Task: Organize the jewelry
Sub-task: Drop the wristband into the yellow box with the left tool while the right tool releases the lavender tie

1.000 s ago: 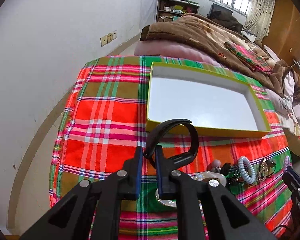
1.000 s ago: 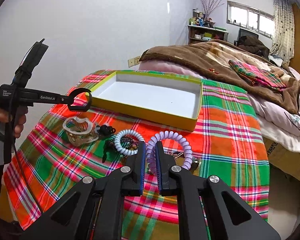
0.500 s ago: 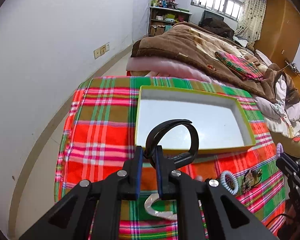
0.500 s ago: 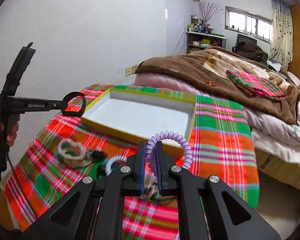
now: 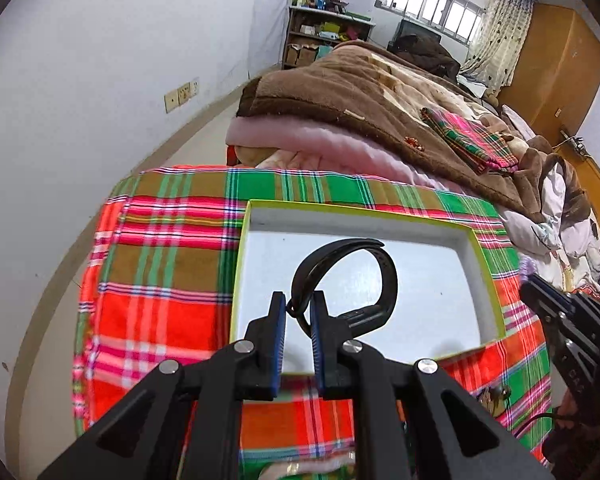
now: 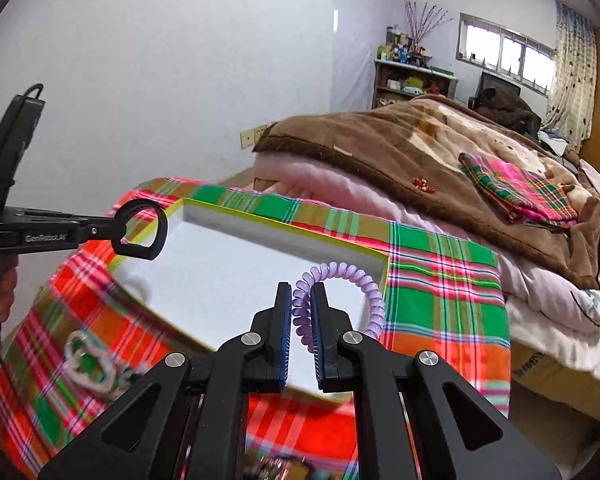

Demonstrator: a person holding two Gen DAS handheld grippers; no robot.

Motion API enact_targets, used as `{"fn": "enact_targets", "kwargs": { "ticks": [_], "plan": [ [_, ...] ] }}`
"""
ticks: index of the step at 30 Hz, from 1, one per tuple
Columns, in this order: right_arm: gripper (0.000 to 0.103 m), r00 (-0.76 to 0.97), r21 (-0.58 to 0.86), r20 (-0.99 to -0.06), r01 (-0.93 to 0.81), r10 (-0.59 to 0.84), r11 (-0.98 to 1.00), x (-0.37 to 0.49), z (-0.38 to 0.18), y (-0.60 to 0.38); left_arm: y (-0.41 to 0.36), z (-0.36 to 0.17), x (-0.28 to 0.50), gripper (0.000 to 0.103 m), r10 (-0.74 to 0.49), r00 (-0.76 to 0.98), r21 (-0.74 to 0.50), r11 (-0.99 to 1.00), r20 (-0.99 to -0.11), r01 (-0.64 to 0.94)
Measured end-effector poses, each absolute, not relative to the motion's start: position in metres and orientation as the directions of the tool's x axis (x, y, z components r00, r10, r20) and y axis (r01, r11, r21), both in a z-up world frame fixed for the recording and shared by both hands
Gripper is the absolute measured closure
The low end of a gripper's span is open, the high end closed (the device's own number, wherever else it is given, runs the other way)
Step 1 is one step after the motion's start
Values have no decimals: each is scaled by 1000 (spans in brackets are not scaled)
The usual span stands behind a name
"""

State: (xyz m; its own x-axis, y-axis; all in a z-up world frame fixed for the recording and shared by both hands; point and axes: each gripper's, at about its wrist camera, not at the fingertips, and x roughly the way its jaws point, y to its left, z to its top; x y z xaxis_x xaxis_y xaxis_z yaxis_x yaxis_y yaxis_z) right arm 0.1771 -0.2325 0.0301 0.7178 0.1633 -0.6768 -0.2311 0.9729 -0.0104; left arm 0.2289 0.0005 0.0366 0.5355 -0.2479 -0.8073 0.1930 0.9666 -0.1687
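My left gripper is shut on a black wristband and holds it above the near-left part of a shallow white tray with a yellow-green rim. In the right wrist view the wristband hangs over the tray's left rim. My right gripper is shut on a purple coil bracelet and holds it above the tray's near right side. The tray's white floor looks bare.
The tray sits on a red, green and pink plaid cloth. A clear bracelet and other blurred jewelry lie on the cloth in front of the tray. A bed with a brown blanket stands behind. A white wall is at left.
Both grippers rose from the jewelry pile and moved forward with their pieces; they now hang over the tray. The pile has dropped to the bottom of both views.
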Motion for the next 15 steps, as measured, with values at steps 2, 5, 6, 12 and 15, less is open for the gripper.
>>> {"fn": "enact_targets", "kwargs": {
  "ticks": [2, 5, 6, 12, 15],
  "plan": [
    [93, 702, -17, -696, -230, 153, 973, 191, 22, -232, -2, 32, 236, 90, -248, 530, -170, 966, -811, 193],
    [93, 675, -13, -723, -228, 148, 974, 210, 10, -232, -6, 25, 248, 90, -250, 517, -173, 966, -818, 194],
    [93, 664, -13, -733, -230, 147, 973, 216, 5, -232, -7, 22, 252, 90, -249, 512, -173, 966, -822, 193],
    [93, 621, -11, -772, -228, 137, 974, 243, -13, -227, -12, 5, 271, 90, -240, 481, -169, 968, -843, 187],
    [93, 609, -13, -782, -232, 135, 973, 249, -20, -227, -15, -2, 276, 90, -238, 466, -165, 968, -853, 191]
  ]
}}
